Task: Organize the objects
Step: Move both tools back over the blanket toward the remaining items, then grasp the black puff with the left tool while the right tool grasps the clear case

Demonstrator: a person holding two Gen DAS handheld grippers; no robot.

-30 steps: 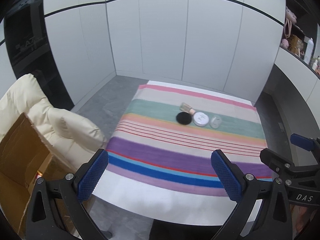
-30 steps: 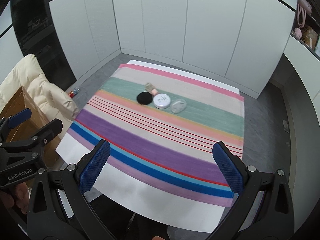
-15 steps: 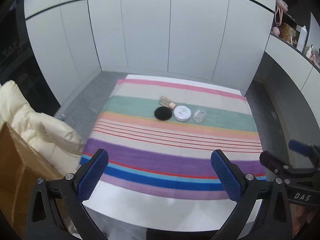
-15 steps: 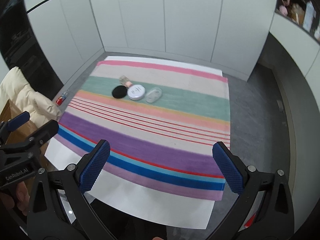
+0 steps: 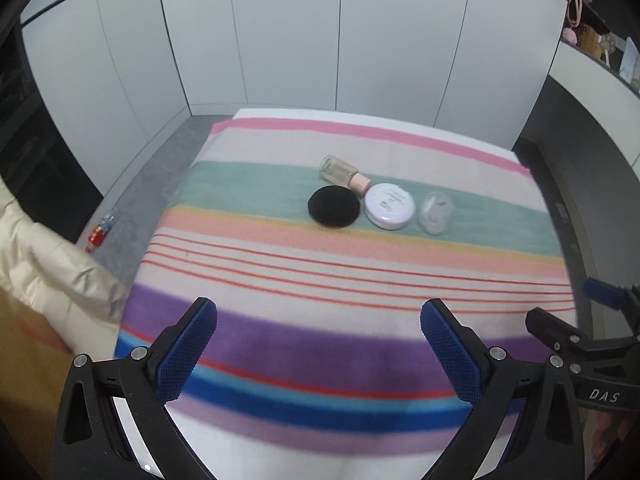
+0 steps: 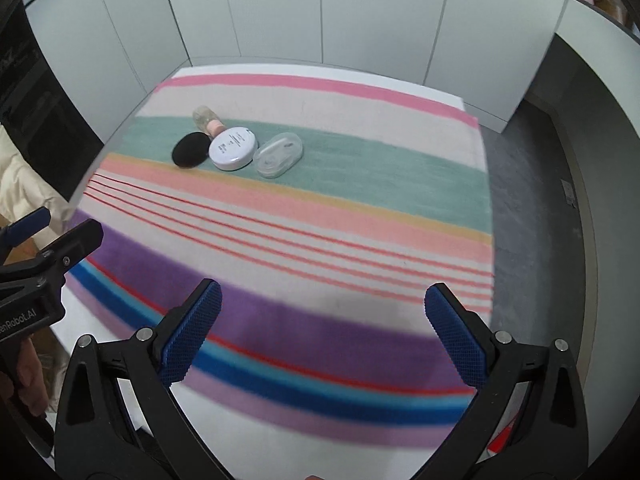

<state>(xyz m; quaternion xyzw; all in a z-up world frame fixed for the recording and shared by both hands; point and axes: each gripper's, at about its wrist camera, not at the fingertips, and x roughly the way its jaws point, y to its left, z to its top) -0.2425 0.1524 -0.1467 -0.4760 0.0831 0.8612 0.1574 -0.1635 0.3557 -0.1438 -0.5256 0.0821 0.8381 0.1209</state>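
Both pairs of fingers are spread wide and hold nothing: the left gripper point(image 5: 318, 344) and the right gripper point(image 6: 322, 334) hang over the near stripes of the cloth point(image 5: 360, 280). Well ahead of the fingers, on the green stripe, lie a bottle point(image 5: 344, 173) on its side, a black puff point(image 5: 333, 211), a white compact point(image 5: 389, 205) and a clear case point(image 5: 435, 212), close together. This looks like the approach; next, reach forward and pick one item.
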